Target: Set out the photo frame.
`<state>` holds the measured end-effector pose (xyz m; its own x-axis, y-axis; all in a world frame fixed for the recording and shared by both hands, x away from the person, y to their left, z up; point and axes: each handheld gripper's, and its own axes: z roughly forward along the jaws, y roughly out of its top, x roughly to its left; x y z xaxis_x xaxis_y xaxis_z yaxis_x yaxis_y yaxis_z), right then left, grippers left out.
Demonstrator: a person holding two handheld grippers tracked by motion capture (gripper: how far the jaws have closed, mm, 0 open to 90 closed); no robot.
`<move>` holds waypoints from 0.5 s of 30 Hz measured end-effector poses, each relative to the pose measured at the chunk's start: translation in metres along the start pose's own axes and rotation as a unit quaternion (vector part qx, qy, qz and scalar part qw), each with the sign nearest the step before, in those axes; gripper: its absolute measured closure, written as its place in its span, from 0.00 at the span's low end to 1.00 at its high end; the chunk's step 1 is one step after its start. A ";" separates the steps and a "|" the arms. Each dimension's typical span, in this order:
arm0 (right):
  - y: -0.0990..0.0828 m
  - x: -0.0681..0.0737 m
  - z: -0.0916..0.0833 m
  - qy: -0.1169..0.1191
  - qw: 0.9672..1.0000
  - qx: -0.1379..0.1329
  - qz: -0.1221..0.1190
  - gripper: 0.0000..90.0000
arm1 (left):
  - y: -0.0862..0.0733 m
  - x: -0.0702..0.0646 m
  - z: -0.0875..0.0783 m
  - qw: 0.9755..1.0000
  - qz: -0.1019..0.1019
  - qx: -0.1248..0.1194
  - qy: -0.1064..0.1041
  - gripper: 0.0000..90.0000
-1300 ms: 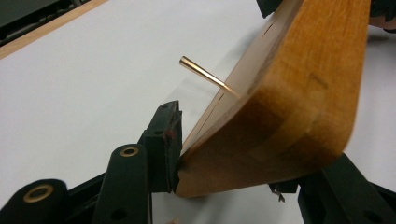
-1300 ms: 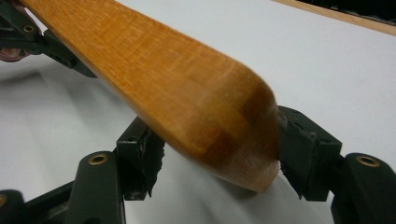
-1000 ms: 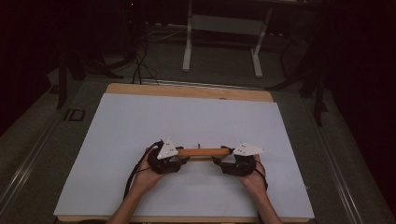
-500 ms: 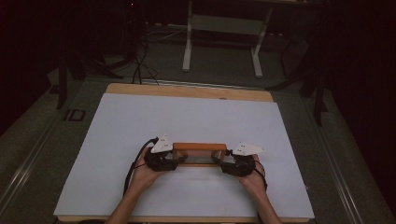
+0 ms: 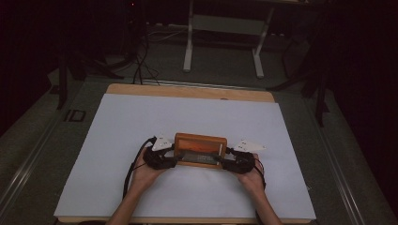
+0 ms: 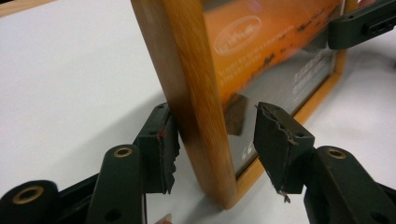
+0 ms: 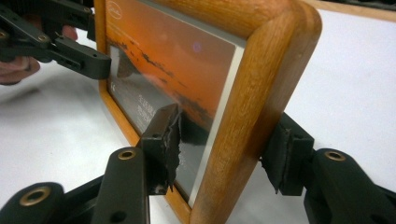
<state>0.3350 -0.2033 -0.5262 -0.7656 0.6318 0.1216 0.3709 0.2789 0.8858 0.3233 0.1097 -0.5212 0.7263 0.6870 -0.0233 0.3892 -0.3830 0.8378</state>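
Frame [image 5: 200, 149] raised upright | both hand-held grippers clamp its ends | white tabletop [image 5: 117, 126], dark room

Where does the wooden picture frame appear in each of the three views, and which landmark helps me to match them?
High view: the wooden picture frame stands low in the centre, between the two grippers.
Left gripper view: its edge rises through the middle, between the jaws.
Right gripper view: its corner stands right of centre, between the jaws.
Shared landmark: the orange print behind the glass.
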 end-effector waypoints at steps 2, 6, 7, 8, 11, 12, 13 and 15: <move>0.001 -0.002 0.001 0.005 1.000 -0.001 0.002 0.56 | 0.000 0.000 -0.001 1.000 -0.001 0.000 0.002 0.60; 0.002 -0.005 0.004 0.012 1.000 -0.004 0.003 0.55 | -0.001 0.000 -0.004 1.000 -0.002 0.001 0.007 0.63; 0.002 -0.005 0.005 0.015 1.000 -0.005 0.003 0.55 | -0.001 0.001 -0.005 1.000 -0.003 0.000 0.009 0.63; 0.003 -0.006 0.006 0.016 1.000 -0.007 0.003 0.55 | -0.002 0.002 -0.007 1.000 -0.003 0.001 0.011 0.64; 0.004 -0.007 0.012 0.022 1.000 -0.010 0.001 0.54 | -0.004 0.003 -0.009 1.000 -0.009 -0.001 0.015 0.64; 0.005 -0.007 0.013 0.024 1.000 -0.012 0.000 0.54 | -0.004 0.004 -0.010 1.000 -0.010 -0.001 0.015 0.64; 0.005 -0.008 0.015 0.027 1.000 -0.013 0.000 0.53 | -0.004 0.004 -0.010 1.000 -0.010 -0.001 0.014 0.65; 0.006 -0.010 0.016 0.030 0.999 -0.013 0.000 0.53 | -0.004 0.004 -0.010 1.000 -0.007 0.000 0.016 0.65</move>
<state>0.3536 -0.1961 -0.5294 -0.7960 0.5868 0.1486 0.3581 0.2585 0.8972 0.3184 0.1201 -0.5193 0.7016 0.7124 -0.0178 0.4001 -0.3732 0.8370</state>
